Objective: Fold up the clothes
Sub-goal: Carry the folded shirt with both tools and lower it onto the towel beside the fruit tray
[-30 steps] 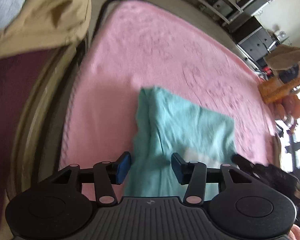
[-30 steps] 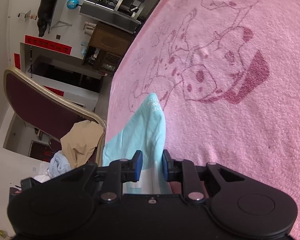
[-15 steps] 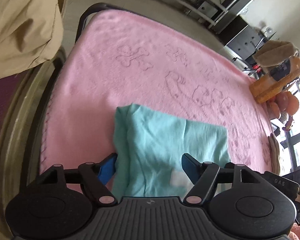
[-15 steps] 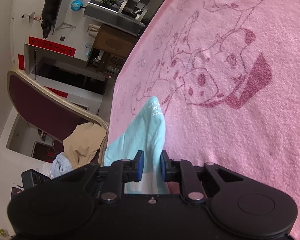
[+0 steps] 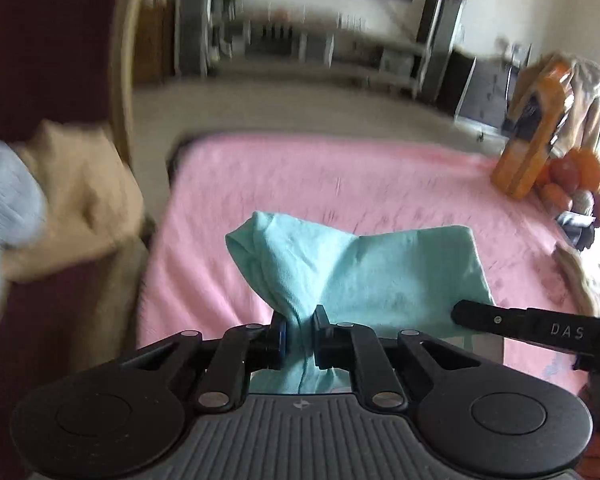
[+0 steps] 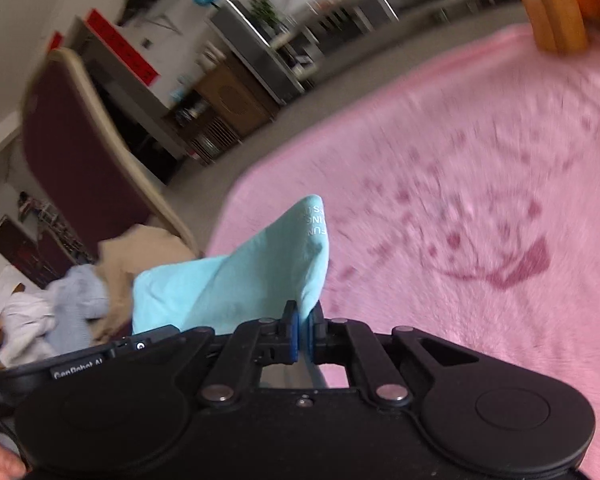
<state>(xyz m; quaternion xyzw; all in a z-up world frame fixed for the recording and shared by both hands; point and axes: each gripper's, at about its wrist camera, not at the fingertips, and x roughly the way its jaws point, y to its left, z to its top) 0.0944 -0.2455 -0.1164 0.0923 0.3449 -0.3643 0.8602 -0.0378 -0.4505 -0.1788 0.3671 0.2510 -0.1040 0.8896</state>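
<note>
A folded light teal garment point(image 5: 364, 268) is held up off the pink blanket point(image 5: 340, 176). My left gripper point(image 5: 299, 338) is shut on its near left edge, cloth bunched between the blue pads. In the left wrist view the right gripper point(image 5: 460, 314) pokes in from the right at the garment's near right corner. Through the right wrist view, the right gripper point(image 6: 303, 338) is shut on a corner of the teal garment point(image 6: 260, 276), whose printed tip stands up above the jaws. Both views are motion-blurred.
A maroon chair point(image 5: 52, 52) with a tan garment point(image 5: 80, 208) and a pale blue one point(image 5: 4, 200) stands left of the blanket. An orange box point(image 5: 528, 148) and orange fruit point(image 5: 568, 172) sit at the far right corner. Shelving and cabinets point(image 6: 240, 100) line the back wall.
My left gripper went from open astride the teal garment to shut on its edge. Both grippers have lifted and tilted up, raising the garment off the blanket.
</note>
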